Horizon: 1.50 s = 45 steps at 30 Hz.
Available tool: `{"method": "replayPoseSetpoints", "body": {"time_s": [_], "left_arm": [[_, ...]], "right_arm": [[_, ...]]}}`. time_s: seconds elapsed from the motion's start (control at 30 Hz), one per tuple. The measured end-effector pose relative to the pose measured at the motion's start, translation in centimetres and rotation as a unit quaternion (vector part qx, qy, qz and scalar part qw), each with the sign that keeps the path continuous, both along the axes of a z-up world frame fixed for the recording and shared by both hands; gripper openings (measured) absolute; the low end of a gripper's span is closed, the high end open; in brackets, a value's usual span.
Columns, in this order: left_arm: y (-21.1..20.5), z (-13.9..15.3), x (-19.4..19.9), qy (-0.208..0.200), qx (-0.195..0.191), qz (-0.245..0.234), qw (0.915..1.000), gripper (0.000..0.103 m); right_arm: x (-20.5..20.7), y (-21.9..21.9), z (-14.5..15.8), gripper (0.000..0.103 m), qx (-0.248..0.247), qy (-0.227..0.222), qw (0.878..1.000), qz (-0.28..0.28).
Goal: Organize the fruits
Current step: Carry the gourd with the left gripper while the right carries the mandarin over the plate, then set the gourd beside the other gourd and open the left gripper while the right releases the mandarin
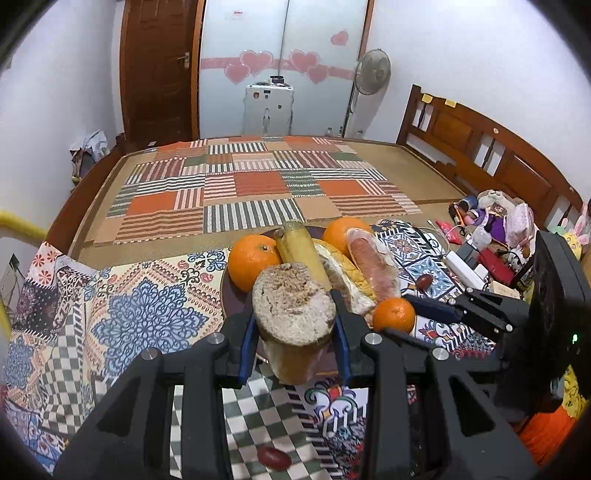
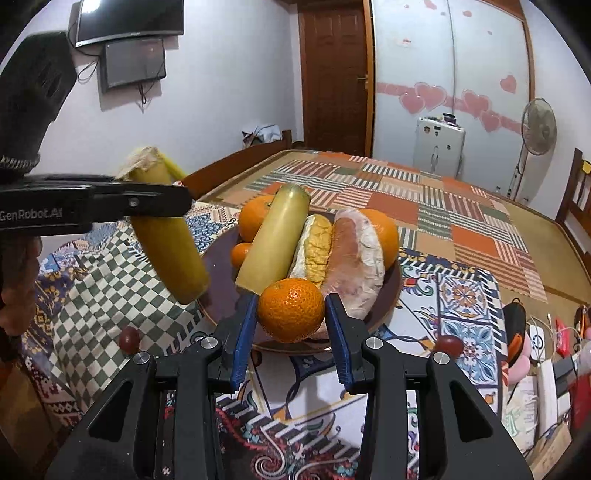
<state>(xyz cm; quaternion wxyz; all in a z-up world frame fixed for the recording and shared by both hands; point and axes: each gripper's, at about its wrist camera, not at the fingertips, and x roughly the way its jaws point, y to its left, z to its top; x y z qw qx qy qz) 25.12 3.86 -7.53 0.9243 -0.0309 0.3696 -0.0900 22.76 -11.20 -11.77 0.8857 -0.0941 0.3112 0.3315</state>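
Tangerine (image 2: 290, 309) clamped between right hand-held gripper (image 2: 291, 314) pads.

Home bedroom: wooden bed (image 1: 480, 147), wall TV (image 2: 129, 18), standing fan (image 1: 373, 72).

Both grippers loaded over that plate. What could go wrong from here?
1. The plate is already crowded, so setting more down may roll an orange off.
2. The left gripper holds the sugarcane piece near one end; it may swing or slip.
3. The right gripper pinches a round tangerine, which could squirt out.
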Motion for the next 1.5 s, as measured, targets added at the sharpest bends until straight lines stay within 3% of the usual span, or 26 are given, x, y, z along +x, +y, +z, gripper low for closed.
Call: {"method": "replayPoseSetpoints", "body": {"time_s": [0.3, 0.83, 1.5], "left_arm": [[-0.3, -0.6, 2.5, 0.009, 0.0, 0.0, 1.0, 0.035], [-1.1, -1.6, 5.0, 0.026, 0.001, 0.0, 0.9997, 0.035], [0.0, -2.8, 3.1, 0.039, 0.006, -0.002, 0.9992, 0.038]], "right_arm": [[0.7, 1.5, -1.1, 0.035, -0.025, 0.011, 0.999, 0.028], [1.6, 1.9, -1.6, 0.035, -0.03, 0.033, 0.998, 0.031], [0.6, 0.6, -1.1, 0.05, -0.011, 0.025, 1.0, 0.013]]}}
